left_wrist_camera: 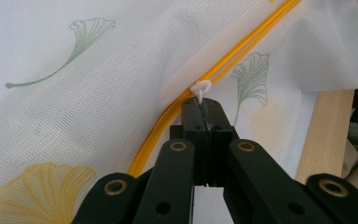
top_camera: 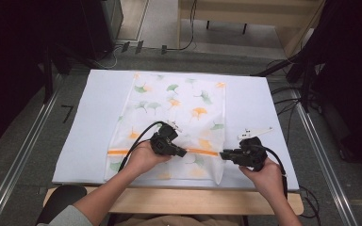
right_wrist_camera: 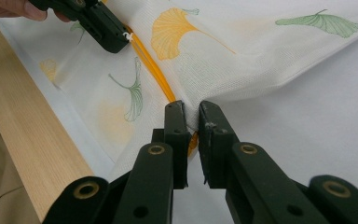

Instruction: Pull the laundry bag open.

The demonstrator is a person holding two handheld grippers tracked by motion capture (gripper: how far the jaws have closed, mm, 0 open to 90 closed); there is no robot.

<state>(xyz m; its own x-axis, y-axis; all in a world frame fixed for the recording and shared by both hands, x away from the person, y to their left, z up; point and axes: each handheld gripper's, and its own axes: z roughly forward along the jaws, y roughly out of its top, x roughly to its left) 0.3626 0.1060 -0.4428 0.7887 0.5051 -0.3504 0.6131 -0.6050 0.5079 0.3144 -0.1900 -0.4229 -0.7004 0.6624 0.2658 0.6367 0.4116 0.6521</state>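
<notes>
— What did each gripper hold?
— The left gripper was clenched on the white zipper pull; the right gripper pinched the mesh bag at its edge.
— And beneath them?
— A white sheet over the wooden table, grey floor beyond.

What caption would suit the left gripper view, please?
Left gripper pinching the white zipper pull on a ginkgo-printed mesh bag's orange zipper.

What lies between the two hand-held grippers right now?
In the high view, a stretch of orange zipper on the mesh bag runs between the left hand-held gripper and the right hand-held gripper.
</notes>
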